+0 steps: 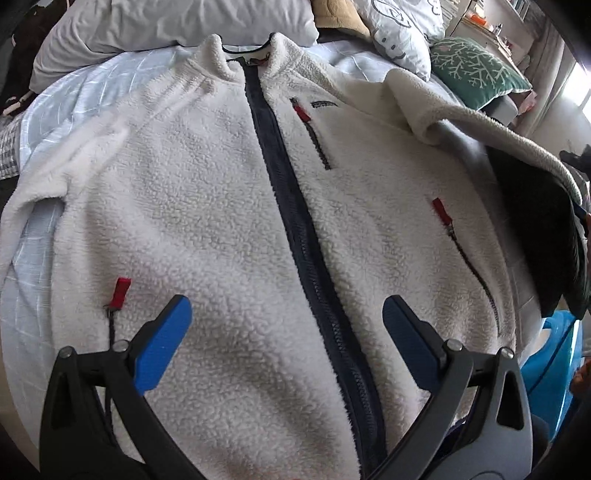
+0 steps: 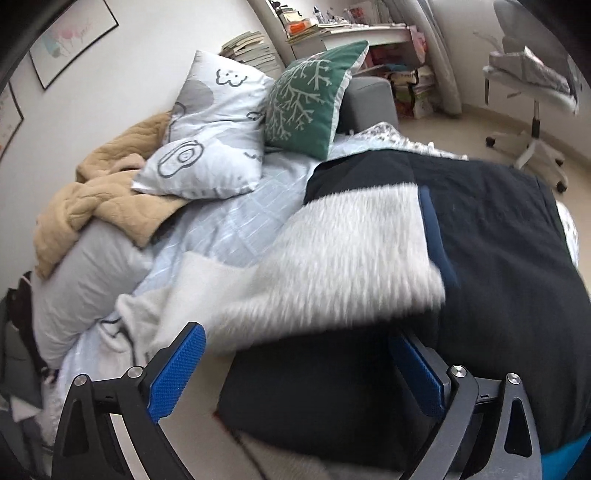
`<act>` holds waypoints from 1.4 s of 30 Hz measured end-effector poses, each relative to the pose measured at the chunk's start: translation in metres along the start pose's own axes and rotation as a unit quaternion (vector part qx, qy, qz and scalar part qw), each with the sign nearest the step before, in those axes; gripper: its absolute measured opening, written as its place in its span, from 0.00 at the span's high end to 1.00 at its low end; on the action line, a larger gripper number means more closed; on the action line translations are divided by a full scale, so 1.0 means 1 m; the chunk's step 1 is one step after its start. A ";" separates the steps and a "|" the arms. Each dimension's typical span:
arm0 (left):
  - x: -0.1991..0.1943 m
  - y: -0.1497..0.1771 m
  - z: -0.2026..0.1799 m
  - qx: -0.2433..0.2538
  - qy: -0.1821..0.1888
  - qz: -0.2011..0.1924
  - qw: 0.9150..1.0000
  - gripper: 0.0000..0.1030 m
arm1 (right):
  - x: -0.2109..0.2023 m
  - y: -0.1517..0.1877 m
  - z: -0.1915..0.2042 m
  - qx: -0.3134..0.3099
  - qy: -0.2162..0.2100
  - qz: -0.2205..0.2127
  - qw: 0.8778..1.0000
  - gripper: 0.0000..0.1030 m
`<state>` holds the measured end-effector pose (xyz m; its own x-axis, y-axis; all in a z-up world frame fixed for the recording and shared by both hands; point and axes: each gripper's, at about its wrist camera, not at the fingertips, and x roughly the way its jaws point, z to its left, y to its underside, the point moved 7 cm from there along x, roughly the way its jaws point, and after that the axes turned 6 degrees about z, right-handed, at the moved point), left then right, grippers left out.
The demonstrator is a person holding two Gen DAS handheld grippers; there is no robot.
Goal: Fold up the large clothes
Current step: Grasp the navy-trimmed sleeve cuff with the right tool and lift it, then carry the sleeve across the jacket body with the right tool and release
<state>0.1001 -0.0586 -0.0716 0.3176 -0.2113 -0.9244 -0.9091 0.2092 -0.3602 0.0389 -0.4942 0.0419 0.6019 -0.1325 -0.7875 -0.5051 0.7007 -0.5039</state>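
A cream fleece jacket (image 1: 207, 206) with a navy front zipper (image 1: 295, 221) and red zipper pulls lies face up on the bed. My left gripper (image 1: 287, 325) is open and empty, hovering over the jacket's lower front. The jacket's right sleeve (image 1: 480, 122) is raised and folded over, showing its dark lining (image 1: 535, 229). In the right wrist view the sleeve (image 2: 340, 254) and dark lining (image 2: 498, 258) fill the foreground, blurred. My right gripper (image 2: 295, 354) is open, with sleeve fabric lying between its blue fingers (image 2: 177, 373).
The bed has a pale blue checked cover (image 2: 236, 221). Pillows lie at its head: a grey one (image 1: 177, 22), a white printed one (image 2: 214, 129) and a green one (image 2: 310, 99). A tan blanket (image 2: 103, 192), a white swivel chair (image 2: 535, 122) and a blue tub (image 1: 550, 369) are nearby.
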 end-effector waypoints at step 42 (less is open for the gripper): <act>-0.058 -0.057 0.162 -0.214 0.044 -0.133 0.967 0.00 | -0.027 0.024 0.420 -0.354 -0.141 -0.008 0.924 0.89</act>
<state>0.1773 0.0968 -0.0181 0.5488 -0.2869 -0.7852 -0.8325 -0.2731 -0.4821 0.2699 -0.1791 0.2002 0.6996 0.1187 -0.7046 -0.7130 0.0518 -0.6993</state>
